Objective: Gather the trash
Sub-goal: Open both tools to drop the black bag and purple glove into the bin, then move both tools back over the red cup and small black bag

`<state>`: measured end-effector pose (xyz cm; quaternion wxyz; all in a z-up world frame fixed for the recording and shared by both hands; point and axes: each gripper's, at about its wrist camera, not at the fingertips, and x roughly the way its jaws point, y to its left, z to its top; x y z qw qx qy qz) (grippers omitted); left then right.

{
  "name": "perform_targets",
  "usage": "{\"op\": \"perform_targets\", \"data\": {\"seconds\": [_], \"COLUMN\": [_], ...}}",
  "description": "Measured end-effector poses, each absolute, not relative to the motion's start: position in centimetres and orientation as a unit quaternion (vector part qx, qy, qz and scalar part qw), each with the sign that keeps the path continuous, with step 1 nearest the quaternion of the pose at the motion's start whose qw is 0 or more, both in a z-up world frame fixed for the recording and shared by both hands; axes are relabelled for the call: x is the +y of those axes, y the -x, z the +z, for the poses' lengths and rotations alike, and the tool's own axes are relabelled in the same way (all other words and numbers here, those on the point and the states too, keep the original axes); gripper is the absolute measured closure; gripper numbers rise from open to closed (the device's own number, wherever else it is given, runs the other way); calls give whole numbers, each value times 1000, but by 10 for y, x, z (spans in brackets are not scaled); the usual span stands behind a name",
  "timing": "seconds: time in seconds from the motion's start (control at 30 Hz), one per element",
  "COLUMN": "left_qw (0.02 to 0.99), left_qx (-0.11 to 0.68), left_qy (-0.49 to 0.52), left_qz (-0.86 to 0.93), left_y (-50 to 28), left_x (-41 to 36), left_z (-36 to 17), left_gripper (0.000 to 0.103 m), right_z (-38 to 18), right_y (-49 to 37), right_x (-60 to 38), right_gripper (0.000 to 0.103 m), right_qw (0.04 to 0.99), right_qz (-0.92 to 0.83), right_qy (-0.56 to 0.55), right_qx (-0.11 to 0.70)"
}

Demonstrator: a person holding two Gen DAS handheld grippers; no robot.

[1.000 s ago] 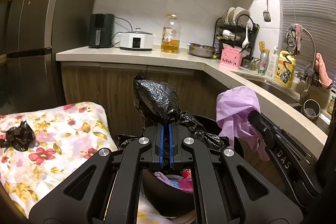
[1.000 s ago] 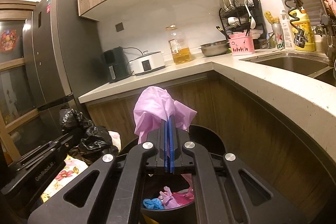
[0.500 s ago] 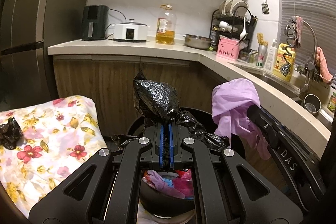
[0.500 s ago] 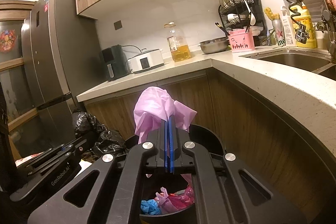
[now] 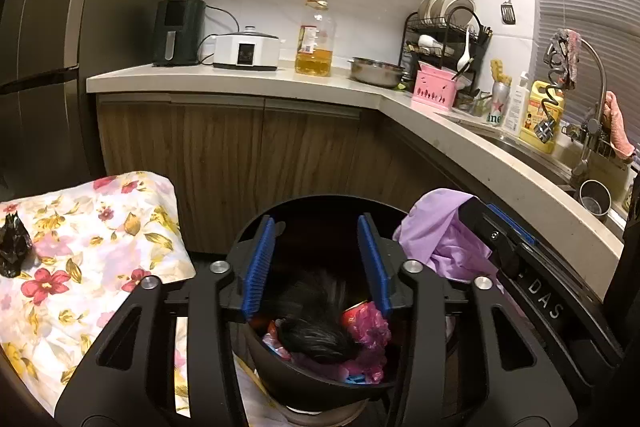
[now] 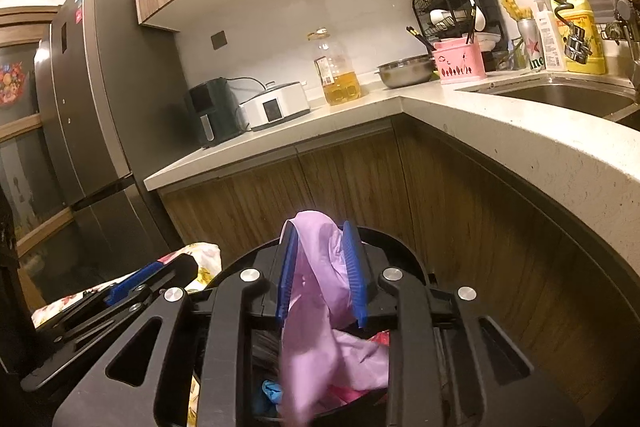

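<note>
Both grippers are letting go over the round black plastic bin [image 5: 320, 383]. The left gripper [image 5: 318, 263] is opening its jaws, now about half apart with nothing between them, and the crumpled black plastic bag [image 5: 316, 337] is dropping, blurred, onto the pink and blue scraps at the bin's six o'clock side. The right gripper [image 6: 322, 273] is also opening, its blue pads narrowly apart; the crumpled lilac plastic bag [image 6: 324, 311] is sliding down between them, though I cannot be sure whether it is clinging to the left pad.

A second ago, both grippers were clamped tight, the black bag bunched above the left fingers and the lilac one standing above the right. Now the black bag is off the pads and the lilac one is sagging toward the bin. So two pieces are, in my judgement, as good as collected.

One small black plastic scrap [image 5: 14, 247] is lying on the floral cloth [image 5: 100, 235] at nine o'clock from the bin, well apart.
</note>
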<state>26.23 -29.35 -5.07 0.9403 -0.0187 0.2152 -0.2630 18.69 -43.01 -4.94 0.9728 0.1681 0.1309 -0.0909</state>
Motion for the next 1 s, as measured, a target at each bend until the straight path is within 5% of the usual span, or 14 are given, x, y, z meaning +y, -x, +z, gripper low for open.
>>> {"op": "perform_targets", "data": {"seconds": [0.37,1.0], "left_qw": [949,957], "left_qx": [212,198], "left_qy": [35,46], "left_qz": [-232,-206], "left_y": [-258,-236], "left_x": [-270,-235], "left_z": [-49,-41], "left_gripper": [32,30], "right_z": [-52,-73], "right_y": [-187,-179], "right_x": [-424,-404], "right_gripper": [51,29], "right_qw": [972,968], "right_qz": [-95,-115], "right_qy": [-156,-122], "right_qx": [146,188]}}
